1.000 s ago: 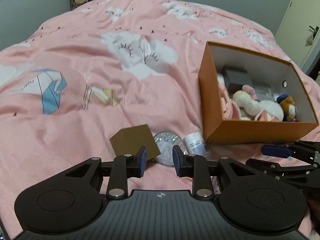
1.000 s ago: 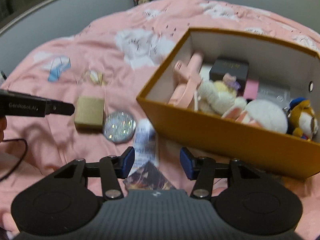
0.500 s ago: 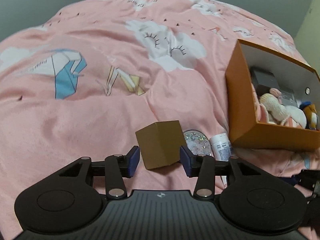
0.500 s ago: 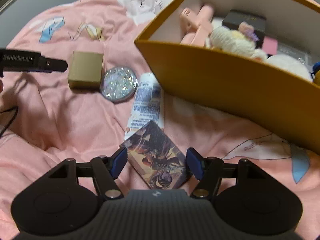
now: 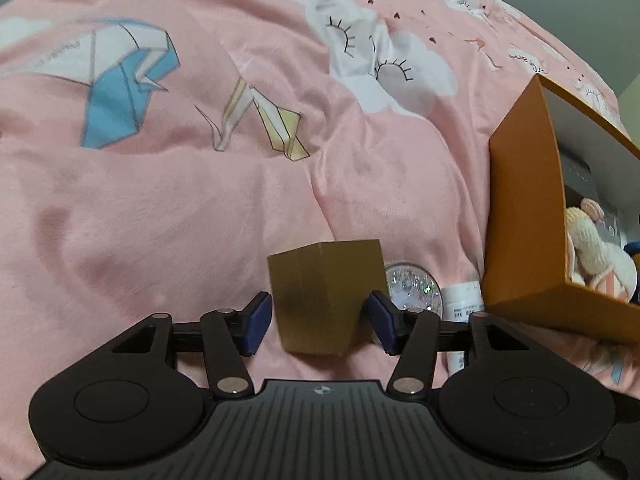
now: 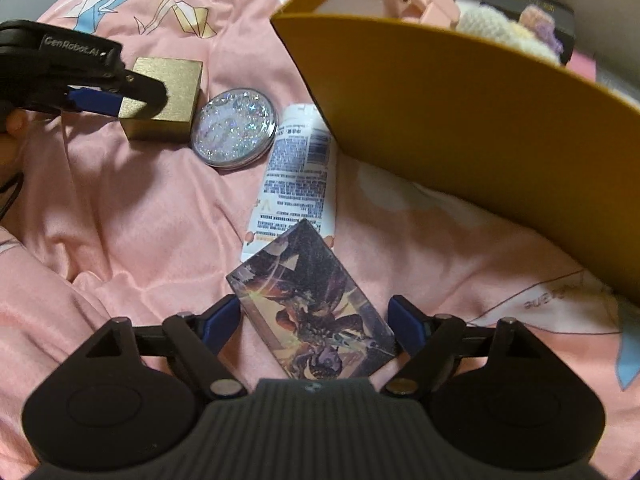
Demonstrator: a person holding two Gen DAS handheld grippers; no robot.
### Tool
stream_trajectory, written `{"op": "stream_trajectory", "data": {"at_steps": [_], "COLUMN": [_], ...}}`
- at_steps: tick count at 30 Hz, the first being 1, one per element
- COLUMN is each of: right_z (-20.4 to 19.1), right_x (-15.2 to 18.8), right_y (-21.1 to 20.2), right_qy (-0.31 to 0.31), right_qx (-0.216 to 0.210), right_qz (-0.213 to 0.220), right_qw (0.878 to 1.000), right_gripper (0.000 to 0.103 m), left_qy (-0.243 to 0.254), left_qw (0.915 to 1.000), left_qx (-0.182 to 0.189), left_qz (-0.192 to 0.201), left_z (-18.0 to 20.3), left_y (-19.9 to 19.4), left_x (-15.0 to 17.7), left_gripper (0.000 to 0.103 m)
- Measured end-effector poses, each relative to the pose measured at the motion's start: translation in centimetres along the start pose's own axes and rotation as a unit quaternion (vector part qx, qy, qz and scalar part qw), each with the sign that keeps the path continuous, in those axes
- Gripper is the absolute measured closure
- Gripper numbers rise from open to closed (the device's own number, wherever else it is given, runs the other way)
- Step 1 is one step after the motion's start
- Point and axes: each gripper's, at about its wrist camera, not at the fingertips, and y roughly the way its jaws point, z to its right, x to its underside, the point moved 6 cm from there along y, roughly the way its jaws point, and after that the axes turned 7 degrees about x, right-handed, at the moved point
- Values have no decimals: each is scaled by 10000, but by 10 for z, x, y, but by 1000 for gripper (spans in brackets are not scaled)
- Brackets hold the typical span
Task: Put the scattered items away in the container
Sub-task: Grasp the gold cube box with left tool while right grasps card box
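Observation:
A gold cube box lies on the pink bedspread, and my left gripper straddles it with its jaws opening and both blue pads clear of its sides. From the right wrist view the same gold box shows with the left gripper's fingers around it. My right gripper hangs over a picture card box, its jaws opening, pads apart from the box's edges. Between the two lie a glittery round compact and a white tube. The orange container stands to the right.
The container holds plush toys, a dark box and a pink clip. The bedspread is soft and creased, with printed clouds and origami cranes. A person's hand shows at the left edge.
Both grippers have sunk toward the bed and widened. The left one has closed in around the gold box. The right one now hangs over the card box.

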Motion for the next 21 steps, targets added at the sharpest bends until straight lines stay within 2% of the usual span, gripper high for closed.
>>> {"op": "stream_trajectory", "data": {"at_steps": [5, 10, 14, 18, 21], "right_z": [1, -4, -8, -7, -7], "right_x": [-2, -5, -6, -7, -8], "right_y": [8, 18, 17, 9, 1], "right_qy": [59, -81, -154, -100, -15], "right_qx": [-165, -46, 33, 133, 168], "right_qz": [-110, -242, -210, -102, -12], "right_qw": [9998, 9997, 9997, 9998, 9999], "right_gripper": [16, 16, 20, 27, 30], "left_qy": [-96, -66, 12, 158, 192], "left_qw": [9999, 9999, 9998, 9998, 9998], "left_qx": [35, 86, 133, 44, 55], "left_qz": [-43, -62, -177, -74, 15], "left_z": [-1, 1, 5, 10, 12], "left_y": [14, 23, 31, 25, 16], "left_x": [-4, -6, -6, -4, -3], "left_gripper": [26, 22, 26, 32, 39]}}
